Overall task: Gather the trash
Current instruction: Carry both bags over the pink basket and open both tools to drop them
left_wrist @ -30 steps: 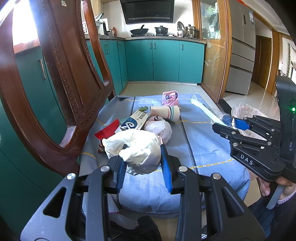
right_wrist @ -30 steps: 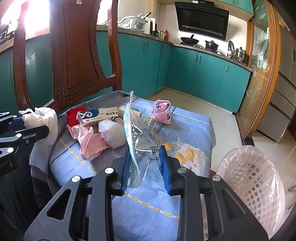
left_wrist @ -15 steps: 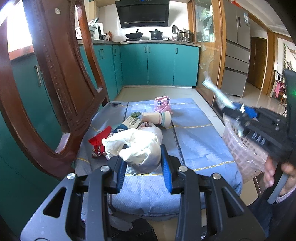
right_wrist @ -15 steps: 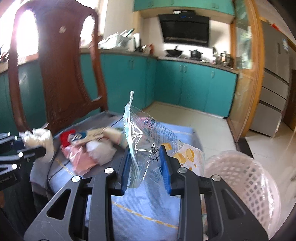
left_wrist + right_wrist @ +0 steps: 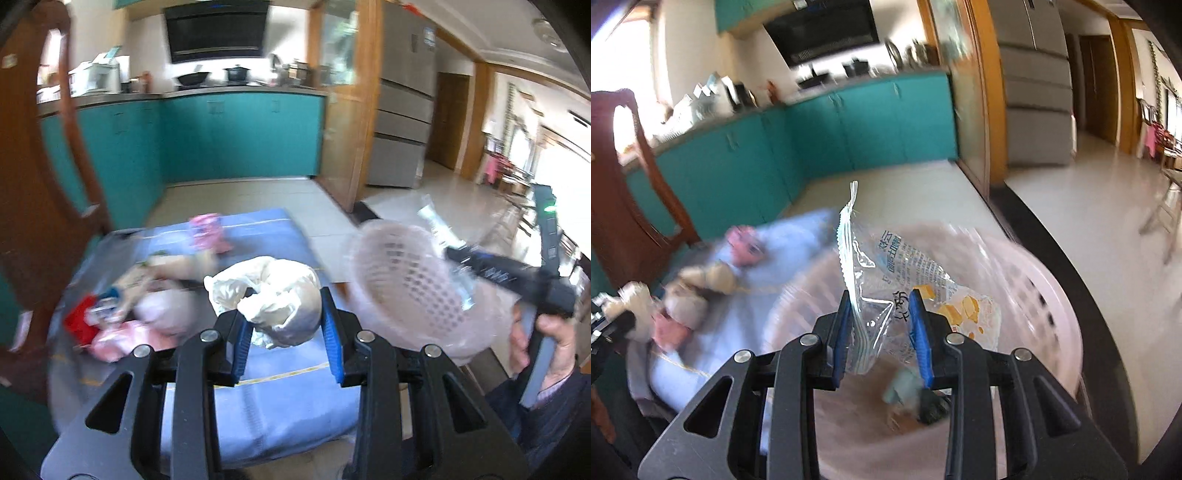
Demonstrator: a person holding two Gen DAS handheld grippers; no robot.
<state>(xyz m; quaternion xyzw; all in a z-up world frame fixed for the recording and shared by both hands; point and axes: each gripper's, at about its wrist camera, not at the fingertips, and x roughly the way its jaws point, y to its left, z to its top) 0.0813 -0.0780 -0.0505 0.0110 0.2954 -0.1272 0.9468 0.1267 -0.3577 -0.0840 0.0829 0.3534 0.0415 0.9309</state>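
Observation:
My left gripper [image 5: 284, 326] is shut on a crumpled white plastic bag [image 5: 273, 295], held above the blue-covered table [image 5: 266, 406]. My right gripper [image 5: 881, 325] is shut on a clear printed snack wrapper [image 5: 886, 280] and holds it over the open mouth of the pale pink trash basket [image 5: 1052, 314]. The basket also shows in the left wrist view [image 5: 402, 291], with the right gripper [image 5: 480, 266] over it. Some trash lies at the basket's bottom [image 5: 912, 395].
More trash lies on the table: a pink wrapper [image 5: 207, 230], a paper cup [image 5: 184, 264], a red packet [image 5: 79, 323] and pink plastic [image 5: 122, 336]. A wooden chair back [image 5: 33, 184] stands at the left. Teal cabinets [image 5: 240, 136] line the far wall.
Both grippers have swung right toward the basket. The right gripper with the wrapper has moved from beside the basket to over its mouth. The views are motion-blurred.

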